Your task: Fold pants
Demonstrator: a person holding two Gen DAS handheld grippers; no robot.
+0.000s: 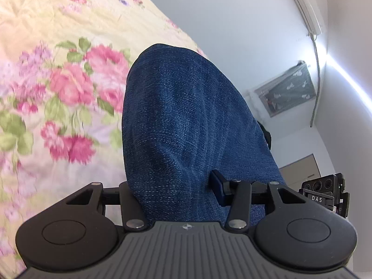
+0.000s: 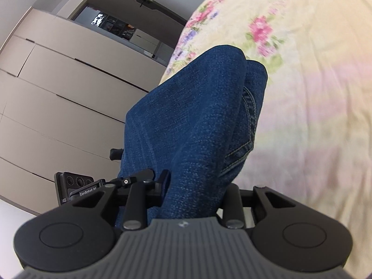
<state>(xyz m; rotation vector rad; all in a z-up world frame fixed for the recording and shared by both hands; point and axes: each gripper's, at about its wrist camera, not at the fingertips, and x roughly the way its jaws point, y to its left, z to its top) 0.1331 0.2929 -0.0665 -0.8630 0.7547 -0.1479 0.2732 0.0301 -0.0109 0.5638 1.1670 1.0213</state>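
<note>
Denim pants (image 1: 186,121) draped forward, clamped in left tool (image 1: 172,193), right tool (image 2: 193,190)

Coarse blue denim pants (image 1: 186,121), soft floral cotton bedspread (image 1: 58,81), matt plastic gripper (image 1: 172,193)

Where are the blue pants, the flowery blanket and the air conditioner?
blue pants (image 1: 186,121): left wrist view, middle of denim.
flowery blanket (image 1: 58,81): left wrist view, pink roses.
air conditioner (image 1: 304,4): left wrist view, white casing.
</note>
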